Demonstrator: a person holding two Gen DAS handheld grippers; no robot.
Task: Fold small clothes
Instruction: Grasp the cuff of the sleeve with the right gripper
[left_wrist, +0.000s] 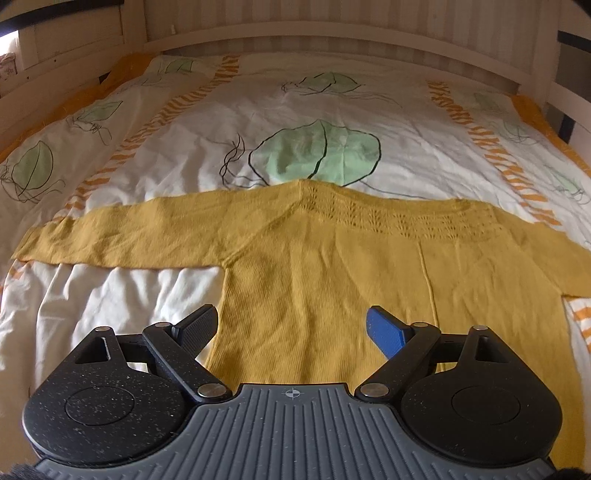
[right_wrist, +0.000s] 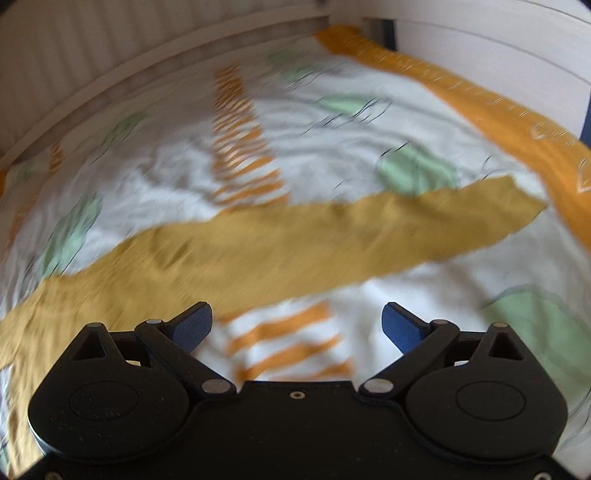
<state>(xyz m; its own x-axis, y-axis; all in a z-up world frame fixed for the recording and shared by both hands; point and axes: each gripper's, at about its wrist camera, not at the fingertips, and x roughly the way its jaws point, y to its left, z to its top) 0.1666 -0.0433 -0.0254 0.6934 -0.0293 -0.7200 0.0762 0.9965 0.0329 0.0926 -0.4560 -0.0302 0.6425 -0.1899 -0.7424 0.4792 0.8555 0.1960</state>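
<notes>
My worry is a sleeve bunching or dragging the whole yellow cardigan (left_wrist: 314, 266) askew if I pinch too much loose knit, or snag the bedspread (left_wrist: 295, 110) under it. The cardigan lies flat across the frame's middle, sleeves out. My left gripper (left_wrist: 291, 328) is spread wide over its lower body, holding nothing; my right gripper (right_wrist: 297, 325) is spread too, empty, just below the right sleeve (right_wrist: 332, 232).
</notes>
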